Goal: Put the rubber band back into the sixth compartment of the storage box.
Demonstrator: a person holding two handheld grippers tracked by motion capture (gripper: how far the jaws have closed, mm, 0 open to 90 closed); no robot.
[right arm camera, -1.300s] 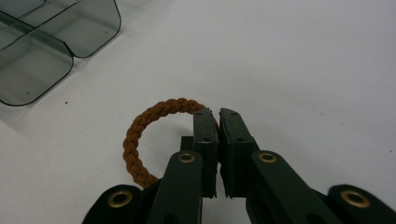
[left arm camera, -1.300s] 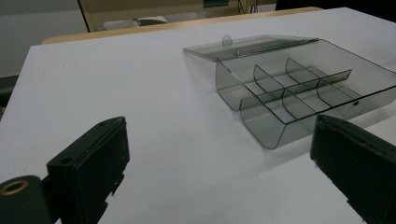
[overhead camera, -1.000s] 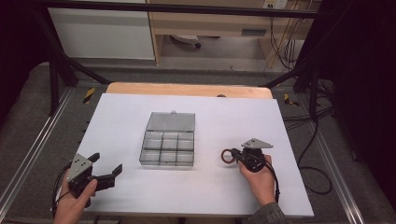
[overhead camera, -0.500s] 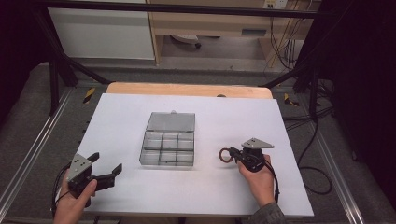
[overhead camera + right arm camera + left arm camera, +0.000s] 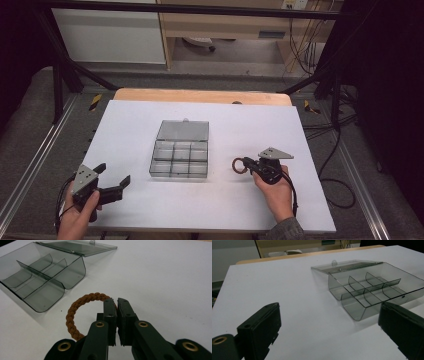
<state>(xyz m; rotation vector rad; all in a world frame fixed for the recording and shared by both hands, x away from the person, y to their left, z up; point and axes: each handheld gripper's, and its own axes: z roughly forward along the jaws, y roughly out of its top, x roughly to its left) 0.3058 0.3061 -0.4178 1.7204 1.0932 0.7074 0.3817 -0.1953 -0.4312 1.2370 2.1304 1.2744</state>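
A brown braided ring [image 5: 75, 312] is pinched at its right side by my right gripper [image 5: 117, 305], whose jaws are shut on the cord. In the high view the ring [image 5: 239, 165] and right gripper [image 5: 246, 163] sit just right of a clear smoky compartment box [image 5: 181, 160]. The box's lid [image 5: 183, 130] lies open and flat behind it, and its compartments look empty. My left gripper [image 5: 114, 174] is at the table's front left corner, open with nothing between its jaws. In the left gripper view it [image 5: 329, 322] points toward the box [image 5: 374, 290].
The white table top [image 5: 150, 115] has a wooden strip [image 5: 200, 96] along its far edge. Metal rails and dark frame legs run along both sides. Cables hang off the right side. The box [image 5: 42, 272] lies to the upper left of the ring in the right gripper view.
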